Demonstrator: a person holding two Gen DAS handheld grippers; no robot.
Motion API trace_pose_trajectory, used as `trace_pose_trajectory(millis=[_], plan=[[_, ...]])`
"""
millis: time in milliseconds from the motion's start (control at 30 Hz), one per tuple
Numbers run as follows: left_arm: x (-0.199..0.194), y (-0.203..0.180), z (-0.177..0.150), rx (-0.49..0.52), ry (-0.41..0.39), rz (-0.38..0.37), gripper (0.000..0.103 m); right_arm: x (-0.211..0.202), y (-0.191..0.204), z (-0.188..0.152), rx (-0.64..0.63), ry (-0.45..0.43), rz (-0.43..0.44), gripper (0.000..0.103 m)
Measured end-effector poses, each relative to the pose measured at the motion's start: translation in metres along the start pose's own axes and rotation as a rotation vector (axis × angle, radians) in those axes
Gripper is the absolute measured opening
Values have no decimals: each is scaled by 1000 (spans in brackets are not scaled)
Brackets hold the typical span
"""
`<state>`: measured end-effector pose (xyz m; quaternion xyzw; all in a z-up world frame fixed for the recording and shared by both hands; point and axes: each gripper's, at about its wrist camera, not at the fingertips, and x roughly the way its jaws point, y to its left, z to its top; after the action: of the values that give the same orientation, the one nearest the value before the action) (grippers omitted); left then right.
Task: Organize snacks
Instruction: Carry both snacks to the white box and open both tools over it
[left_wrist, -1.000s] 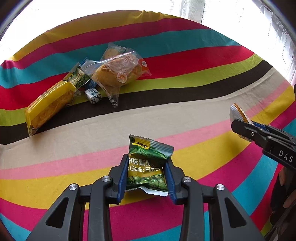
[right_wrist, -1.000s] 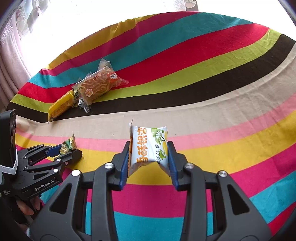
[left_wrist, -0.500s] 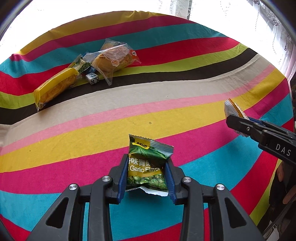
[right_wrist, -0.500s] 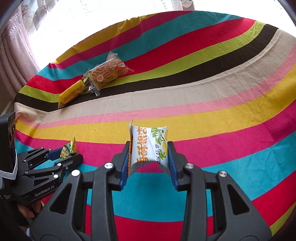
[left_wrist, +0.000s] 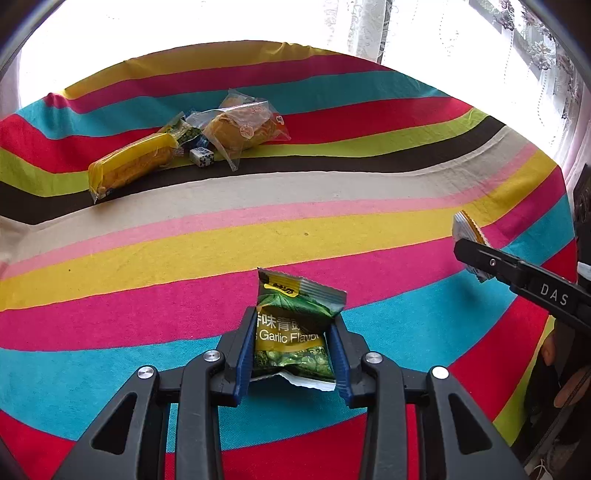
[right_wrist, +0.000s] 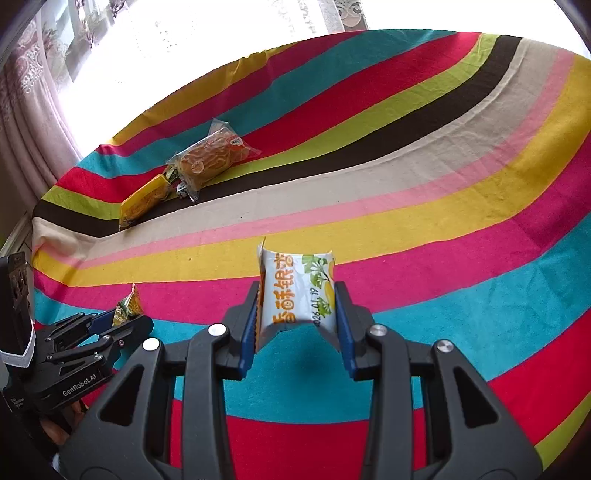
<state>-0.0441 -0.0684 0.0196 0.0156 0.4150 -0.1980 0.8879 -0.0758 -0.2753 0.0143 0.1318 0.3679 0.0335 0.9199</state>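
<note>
My left gripper (left_wrist: 293, 345) is shut on a green garlic-flavour pea packet (left_wrist: 293, 325), held above the striped cloth. My right gripper (right_wrist: 297, 314) is shut on a white and orange snack packet (right_wrist: 295, 291), also held off the cloth. Each gripper shows in the other's view: the right one (left_wrist: 467, 240) at the right edge with its packet, the left one (right_wrist: 125, 317) at the lower left with the green packet. Far back on the cloth lies a pile: a yellow cake packet (left_wrist: 129, 166), a clear-wrapped round pastry (left_wrist: 240, 127), a small green packet (left_wrist: 183, 131) and a small white cube (left_wrist: 202, 157).
A striped cloth (left_wrist: 184, 240) covers the whole surface. Bright window and lace curtains (right_wrist: 33, 74) stand behind the far edge. A hand (left_wrist: 569, 384) holds the right gripper at the right edge of the left wrist view.
Both grippers have drawn back towards me along the cloth with their packets still gripped. The snack pile now sits farther away and smaller in both views.
</note>
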Motion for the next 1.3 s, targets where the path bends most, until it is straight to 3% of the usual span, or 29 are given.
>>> trace_pose_trajectory(millis=[167, 433, 567, 767, 1300], plan=[[-1, 13, -1, -67, -14, -25, 37, 3, 3, 1, -23, 9, -21, 41], [-16, 22, -8, -131, -59, 13, 38, 10, 24, -2, -112, 34, -60, 41], [-37, 22, -27, -112, -65, 30, 38, -5, 55, -11, -118, 23, 5, 41], [-69, 33, -46, -111, -80, 93, 38, -20, 115, -29, -238, 25, 83, 41], [-157, 73, -70, -162, -117, 209, 37, -56, 220, -57, -480, 39, 250, 41]])
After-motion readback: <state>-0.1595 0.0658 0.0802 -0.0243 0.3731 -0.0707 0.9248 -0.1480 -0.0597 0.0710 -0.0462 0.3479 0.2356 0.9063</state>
